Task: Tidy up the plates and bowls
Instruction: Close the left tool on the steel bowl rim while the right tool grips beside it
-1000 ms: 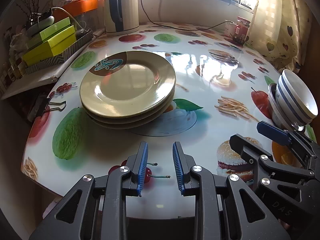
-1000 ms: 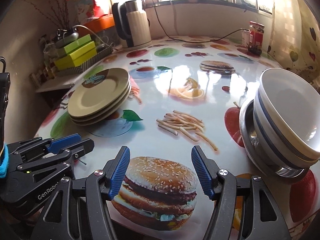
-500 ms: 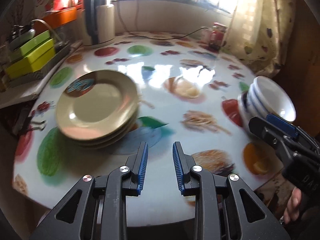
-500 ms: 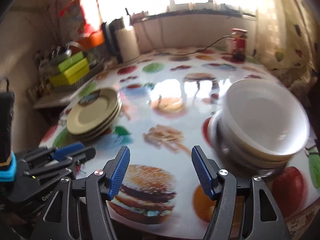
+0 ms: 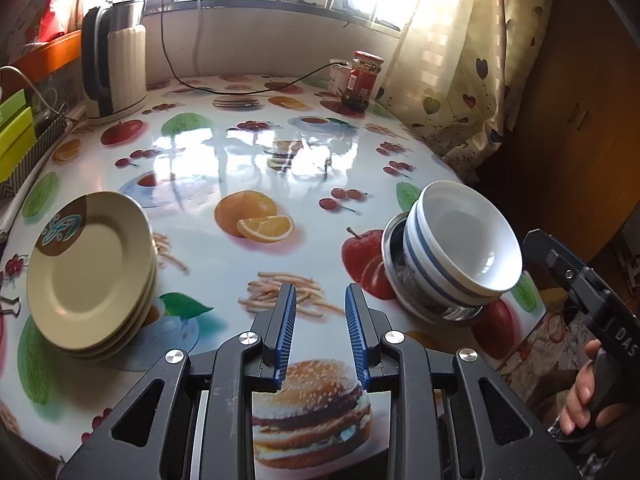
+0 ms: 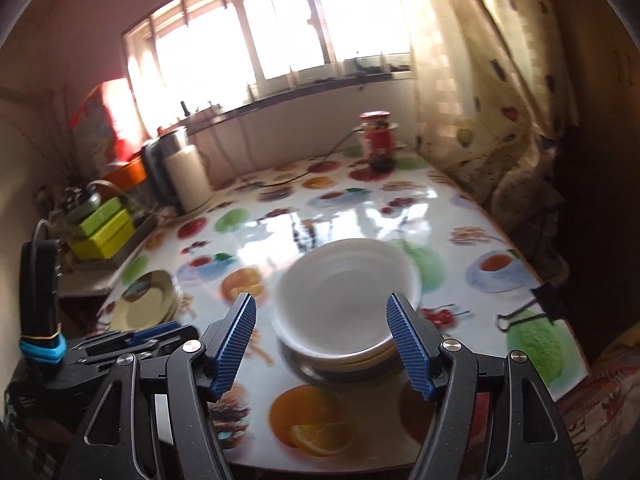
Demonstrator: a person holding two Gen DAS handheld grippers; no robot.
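Right wrist view: right gripper (image 6: pixel 322 346) jaws opening, empty, bowl stack (image 6: pixel 347 300) just ahead between the fingers' line.
Left gripper (image 5: pixel 320 334) partly open, empty; plate stack (image 5: pixel 90 270) ahead-left of it, bowls ahead-right, sorted by kind, probably done. Both stacks sit near the table (image 5: pixel 248 160) near edge; open room beyond, toward kettle (image 5: pixel 114 60).
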